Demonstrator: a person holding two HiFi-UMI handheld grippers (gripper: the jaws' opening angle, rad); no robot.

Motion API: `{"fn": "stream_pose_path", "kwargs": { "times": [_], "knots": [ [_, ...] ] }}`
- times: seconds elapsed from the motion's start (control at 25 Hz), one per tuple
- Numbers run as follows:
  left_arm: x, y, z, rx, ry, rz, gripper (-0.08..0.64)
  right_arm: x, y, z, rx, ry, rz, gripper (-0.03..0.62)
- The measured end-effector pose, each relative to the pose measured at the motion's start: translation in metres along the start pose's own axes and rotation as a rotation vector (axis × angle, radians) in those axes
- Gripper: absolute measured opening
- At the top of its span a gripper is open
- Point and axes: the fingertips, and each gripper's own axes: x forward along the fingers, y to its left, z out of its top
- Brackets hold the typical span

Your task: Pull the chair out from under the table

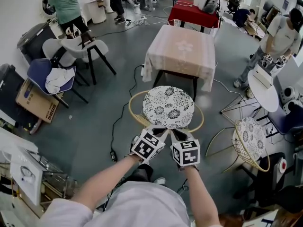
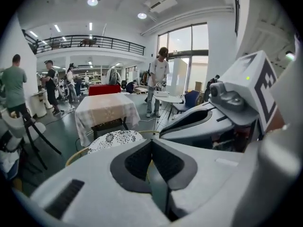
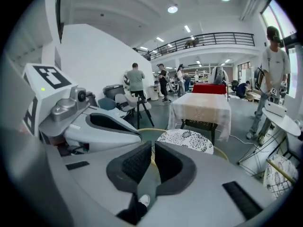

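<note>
The person is standing right behind the chair (image 1: 168,107), and from here the pull is looking mostly done: its whole patterned seat is showing in front of the table (image 1: 180,51), with none of it tucked under the cloth. The far side of its cane rim (image 1: 134,118) is sitting just beside the table's near legs, though, and I cannot tell whether a strip of floor is showing between them. The left gripper (image 1: 160,132) and the right gripper (image 1: 178,133) are sitting side by side, nearly touching, at the near edge of the rim. In each gripper view the dark pads are pressing together with only a thin tan strip between them, so I am reading both as clamped on the rim and not closed on air. What seems to be remaining is a little more drawing back toward the person, then letting go. Room behind is getting tight, since the person's own legs and a shoe (image 1: 160,180) are directly under the grippers. A black cable (image 1: 116,126) is trailing across the floor just left of the chair, and a chair leg could catch on it. A second cane chair (image 1: 250,138) is standing near on the right. The straight line back is looking like the clearest way.
</note>
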Motion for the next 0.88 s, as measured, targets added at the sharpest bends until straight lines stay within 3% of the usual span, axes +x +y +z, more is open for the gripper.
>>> {"fn": "stream_pose_path", "kwargs": {
  "times": [0.36, 0.68, 0.88],
  "knots": [
    [-0.028, -0.009, 0.006, -0.18, -0.067, 0.111, 0.006, -0.031, 0.01, 0.01, 0.079, -0.098, -0.016, 0.003],
    [-0.035, -0.025, 0.014, -0.164, -0.099, 0.148, 0.005, -0.047, 0.015, 0.01, 0.096, -0.14, -0.027, 0.002],
    [-0.036, -0.025, 0.013, -0.192, -0.098, 0.151, 0.005, -0.051, 0.012, 0.008, 0.086, -0.137, -0.034, 0.002]
  ]
}}
